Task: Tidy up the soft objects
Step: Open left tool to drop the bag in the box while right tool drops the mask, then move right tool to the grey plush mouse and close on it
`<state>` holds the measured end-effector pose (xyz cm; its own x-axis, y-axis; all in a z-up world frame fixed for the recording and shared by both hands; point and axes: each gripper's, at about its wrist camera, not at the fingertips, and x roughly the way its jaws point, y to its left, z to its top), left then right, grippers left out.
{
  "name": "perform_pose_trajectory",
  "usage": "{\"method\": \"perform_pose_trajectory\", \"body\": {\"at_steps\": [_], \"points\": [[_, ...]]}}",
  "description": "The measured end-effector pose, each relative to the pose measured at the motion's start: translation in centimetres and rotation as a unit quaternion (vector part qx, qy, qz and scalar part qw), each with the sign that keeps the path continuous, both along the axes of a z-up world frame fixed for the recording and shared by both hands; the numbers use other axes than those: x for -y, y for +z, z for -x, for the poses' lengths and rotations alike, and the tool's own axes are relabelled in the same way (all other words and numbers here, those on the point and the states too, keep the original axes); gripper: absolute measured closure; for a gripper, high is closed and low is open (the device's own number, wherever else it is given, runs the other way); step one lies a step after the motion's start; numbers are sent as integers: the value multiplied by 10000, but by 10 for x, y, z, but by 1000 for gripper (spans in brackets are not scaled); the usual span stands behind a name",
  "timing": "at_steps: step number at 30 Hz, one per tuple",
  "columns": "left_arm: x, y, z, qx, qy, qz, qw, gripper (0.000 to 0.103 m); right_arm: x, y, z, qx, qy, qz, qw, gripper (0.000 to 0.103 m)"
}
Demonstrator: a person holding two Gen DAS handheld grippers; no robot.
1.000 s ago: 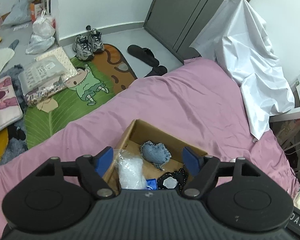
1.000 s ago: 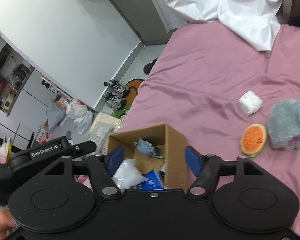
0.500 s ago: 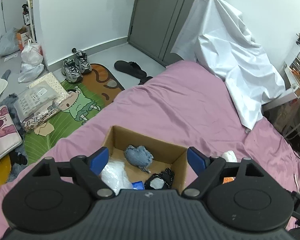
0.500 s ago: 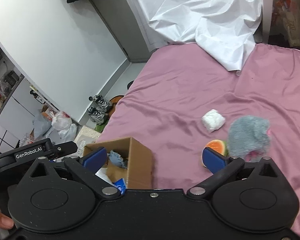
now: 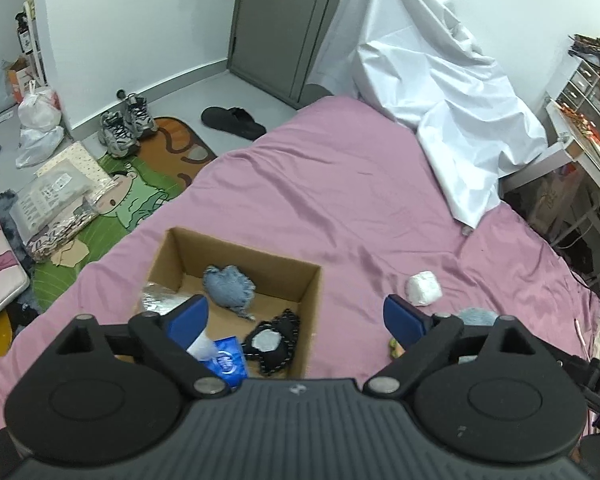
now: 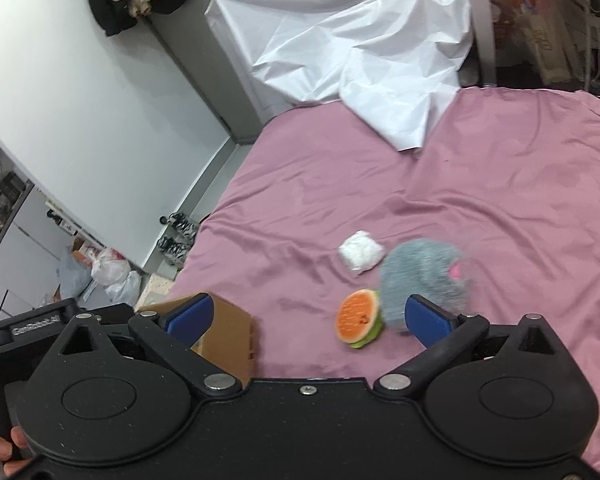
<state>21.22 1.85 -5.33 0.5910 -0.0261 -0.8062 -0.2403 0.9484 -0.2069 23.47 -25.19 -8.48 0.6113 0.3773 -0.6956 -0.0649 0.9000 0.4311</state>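
A cardboard box (image 5: 312,292) sits on the pink bed and holds a denim heart (image 5: 228,289), a black and grey soft piece (image 5: 274,342), a blue packet (image 5: 228,364) and a clear bag (image 5: 156,300). My left gripper (image 5: 296,318) is open and empty above the box's near right side. A white soft lump (image 5: 422,288) lies right of the box. In the right wrist view my right gripper (image 6: 306,316) is open and empty above the bed, with the box (image 6: 230,332) at its left finger. An orange watermelon-slice toy (image 6: 358,317), a grey fluffy toy (image 6: 424,276) and the white lump (image 6: 360,256) lie ahead.
A white sheet (image 5: 432,80) is draped at the far side of the bed. The floor to the left holds a green mat (image 5: 140,196), shoes (image 5: 124,126), a slipper (image 5: 232,120) and bags. A desk and shelves (image 5: 580,128) stand at the right.
Both grippers have opened wider and swung right. The box has slid left in both views, and the watermelon toy and grey fluffy toy now lie closer ahead of the right gripper.
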Motion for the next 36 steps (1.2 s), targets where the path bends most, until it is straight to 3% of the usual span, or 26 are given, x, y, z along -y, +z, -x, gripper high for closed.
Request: {"method": "perform_pose_trajectory", "body": {"at_steps": [4,18,30,36], "points": [[18,0,-4,-26,-173,-60,9998,3,21,-3,-2,3,-177,-42,9998,0],[66,-7,-19,-163,-466,-58,9988,3,77,-18,-19,-143,-644,-252,9975,1],[125,-38,-22,-130,-1182,-321,9924,6,107,-58,-26,-760,-826,-996,9887,12],[151,-63,-27,-254,-1447,-463,9881,13,114,-83,-29,-1306,-736,-1135,9822,27]]}}
